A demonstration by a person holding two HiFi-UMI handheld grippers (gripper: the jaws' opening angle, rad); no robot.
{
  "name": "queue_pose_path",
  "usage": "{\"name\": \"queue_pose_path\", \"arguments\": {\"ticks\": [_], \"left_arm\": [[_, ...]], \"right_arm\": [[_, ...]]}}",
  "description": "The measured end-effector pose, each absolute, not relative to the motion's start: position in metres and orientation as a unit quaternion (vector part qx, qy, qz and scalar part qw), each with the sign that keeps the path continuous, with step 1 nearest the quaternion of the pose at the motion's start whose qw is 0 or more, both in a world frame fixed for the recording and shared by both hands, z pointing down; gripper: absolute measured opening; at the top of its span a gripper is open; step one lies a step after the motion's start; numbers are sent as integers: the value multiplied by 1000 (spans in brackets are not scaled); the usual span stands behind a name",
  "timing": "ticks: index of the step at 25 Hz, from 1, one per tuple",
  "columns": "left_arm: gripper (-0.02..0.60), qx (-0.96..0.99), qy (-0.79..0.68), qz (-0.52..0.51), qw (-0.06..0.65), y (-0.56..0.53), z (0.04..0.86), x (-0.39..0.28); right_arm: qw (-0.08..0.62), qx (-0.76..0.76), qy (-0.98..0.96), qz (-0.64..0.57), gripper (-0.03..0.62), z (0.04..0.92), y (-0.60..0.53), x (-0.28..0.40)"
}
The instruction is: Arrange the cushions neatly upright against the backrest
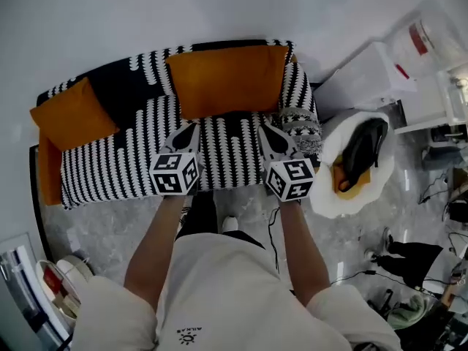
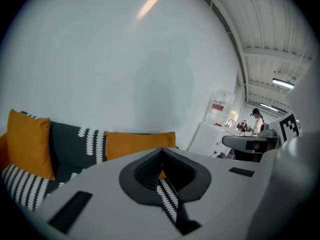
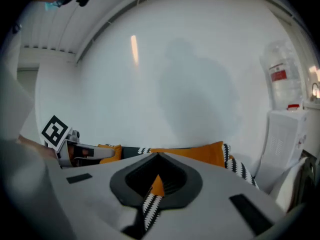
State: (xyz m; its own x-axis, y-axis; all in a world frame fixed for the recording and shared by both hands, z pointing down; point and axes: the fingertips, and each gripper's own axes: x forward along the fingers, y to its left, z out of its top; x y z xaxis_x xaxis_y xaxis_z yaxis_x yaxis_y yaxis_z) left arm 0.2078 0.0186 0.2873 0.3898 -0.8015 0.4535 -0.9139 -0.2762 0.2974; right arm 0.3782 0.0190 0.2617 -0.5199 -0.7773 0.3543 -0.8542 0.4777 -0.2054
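A black-and-white patterned sofa (image 1: 131, 159) stands against the white wall. A large orange cushion (image 1: 227, 79) leans upright on the backrest at the right; it also shows in both gripper views (image 2: 132, 143) (image 3: 200, 154). A smaller orange cushion (image 1: 73, 114) (image 2: 27, 144) stands tilted at the sofa's left end. A grey patterned cushion (image 1: 298, 123) sits at the right arm. My left gripper (image 1: 191, 130) (image 2: 161, 151) and right gripper (image 1: 265, 131) (image 3: 157, 156) hover over the seat's front, jaws shut with nothing between them, short of the large cushion.
A white round chair (image 1: 329, 196) holding dark and orange items stands right of the sofa. Behind it are a white cabinet (image 1: 365, 75) and a water bottle (image 3: 280, 79). Cables and clutter lie on the marble floor at right. A person (image 2: 257, 121) stands far off.
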Motion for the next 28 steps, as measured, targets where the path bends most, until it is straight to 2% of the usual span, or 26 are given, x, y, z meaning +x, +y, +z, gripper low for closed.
{"name": "queue_pose_path", "arguments": {"ticks": [5, 13, 23, 28], "left_arm": [[18, 798, -578, 60, 159, 109, 216, 201], [18, 785, -617, 38, 46, 216, 136, 159], [18, 772, -634, 37, 18, 296, 148, 112], [18, 772, -635, 23, -8, 345, 135, 63]], "right_arm": [[71, 438, -888, 120, 23, 207, 98, 363], [14, 396, -917, 49, 23, 143, 194, 329], [14, 410, -911, 43, 23, 162, 259, 300], [16, 433, -901, 29, 23, 157, 303, 274]]}}
